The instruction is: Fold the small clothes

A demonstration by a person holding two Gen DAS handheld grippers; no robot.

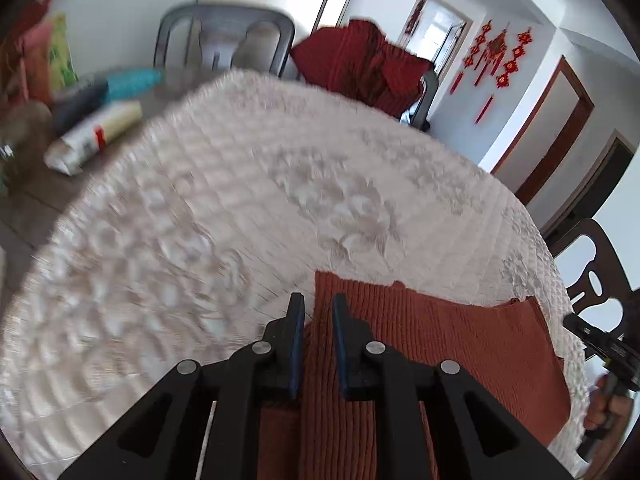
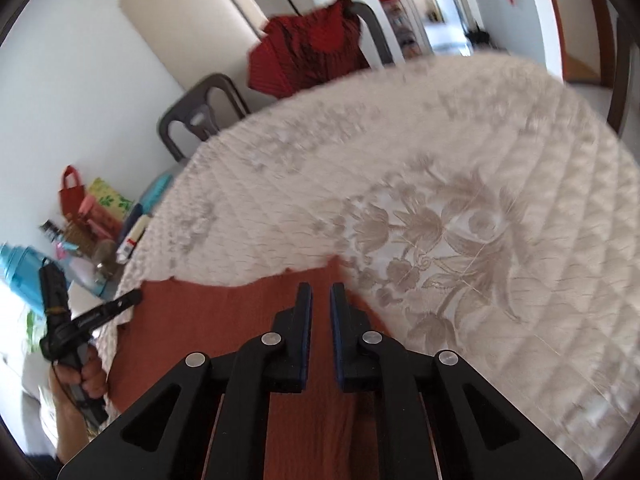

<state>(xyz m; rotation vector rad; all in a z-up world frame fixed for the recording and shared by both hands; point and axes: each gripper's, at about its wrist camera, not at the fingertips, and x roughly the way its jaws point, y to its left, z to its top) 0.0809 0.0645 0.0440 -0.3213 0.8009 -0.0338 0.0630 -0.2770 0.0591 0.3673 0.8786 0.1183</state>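
Observation:
A rust-coloured ribbed cloth (image 1: pixel 460 344) lies flat at the near edge of a table covered by a white quilted spread (image 1: pixel 240 200). My left gripper (image 1: pixel 319 300) is at the cloth's left side, its jaws nearly together with a raised ridge of the fabric pinched between them. In the right wrist view the same cloth (image 2: pixel 224 320) runs under and between the fingers of my right gripper (image 2: pixel 321 290), which is closed on its right end beside the spread's floral embroidery (image 2: pixel 460 248). A hand (image 2: pixel 84 372) holding the left gripper's handle shows at the left edge.
A red garment (image 1: pixel 360 60) hangs over a chair behind the table, next to a grey plastic chair (image 1: pixel 224 40). A white packet (image 1: pixel 96 136), a teal item (image 1: pixel 132 80) and bags crowd the far left. A dark wooden chair (image 1: pixel 596 276) stands on the right.

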